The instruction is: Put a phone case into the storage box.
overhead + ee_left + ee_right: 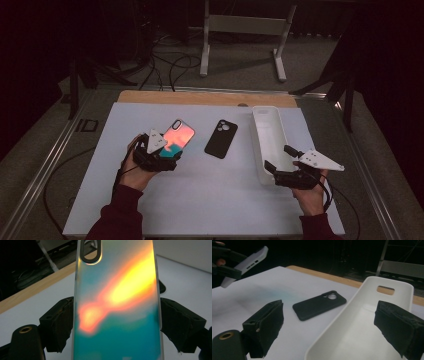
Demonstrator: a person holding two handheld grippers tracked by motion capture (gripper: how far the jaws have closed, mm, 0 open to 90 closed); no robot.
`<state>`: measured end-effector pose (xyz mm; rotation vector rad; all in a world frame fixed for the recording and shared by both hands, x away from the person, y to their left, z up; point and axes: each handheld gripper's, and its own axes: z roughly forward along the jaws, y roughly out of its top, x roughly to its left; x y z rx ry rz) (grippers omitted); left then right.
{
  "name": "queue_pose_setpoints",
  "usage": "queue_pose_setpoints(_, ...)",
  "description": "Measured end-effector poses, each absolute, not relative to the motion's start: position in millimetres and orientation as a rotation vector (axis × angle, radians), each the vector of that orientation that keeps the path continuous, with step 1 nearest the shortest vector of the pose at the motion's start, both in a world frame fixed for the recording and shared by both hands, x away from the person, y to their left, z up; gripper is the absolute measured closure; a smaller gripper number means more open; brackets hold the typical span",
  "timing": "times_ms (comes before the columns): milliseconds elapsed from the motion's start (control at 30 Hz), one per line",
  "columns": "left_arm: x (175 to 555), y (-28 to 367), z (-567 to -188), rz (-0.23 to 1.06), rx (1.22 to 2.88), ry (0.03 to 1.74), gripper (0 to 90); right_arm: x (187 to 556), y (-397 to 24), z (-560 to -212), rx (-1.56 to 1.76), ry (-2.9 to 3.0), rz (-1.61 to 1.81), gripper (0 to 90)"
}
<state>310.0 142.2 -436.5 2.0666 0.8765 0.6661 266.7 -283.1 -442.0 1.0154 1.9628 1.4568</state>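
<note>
- Dark room behind the table; grey carpet, loose black cables and a grey metal stand frame [245, 30] at 12 o'clock; white work sheet [200, 200] covers the tabletop, a strip of bare wood [200, 97] showing along its far edge.
- Left gripper [170, 150], at 9 o'clock from the sheet's centre: jaws closed onto the two long edges of an iridescent phone case [179, 137]; case lifted clear of the sheet, camera cutout at its far end; in the left gripper view the case [117, 302] runs teal with an orange-yellow flare, one black pad [58, 322] pressed to each side.
- Black phone case [221, 138]: flat on the sheet just past centre toward 12 o'clock, between the held case and the tray, touching neither; camera cutout at the far end; seen in the right gripper view [319, 305] lying back-up.
- White tray [267, 142]: long and narrow, at 3 o'clock, long axis running near to far; slot handle at the far end [385, 289]; interior looks empty.
- Right gripper [280, 157], at 4 o'clock: jaws wide open, gripping nothing; they straddle the near end of the tray, one pad [265, 325] outside its left wall, the other above its right side; contact with the tray cannot be told.
- Dark red sleeves [117, 215] on both forearms at 6 o'clock.
</note>
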Motion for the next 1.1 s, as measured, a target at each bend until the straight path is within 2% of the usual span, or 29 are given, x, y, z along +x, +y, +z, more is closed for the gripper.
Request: queue_pose_setpoints(1100,314,65,-416,0.663,2.083,0.619,17.0,295,-242,-419,1.008,2.035,1.566,8.5)
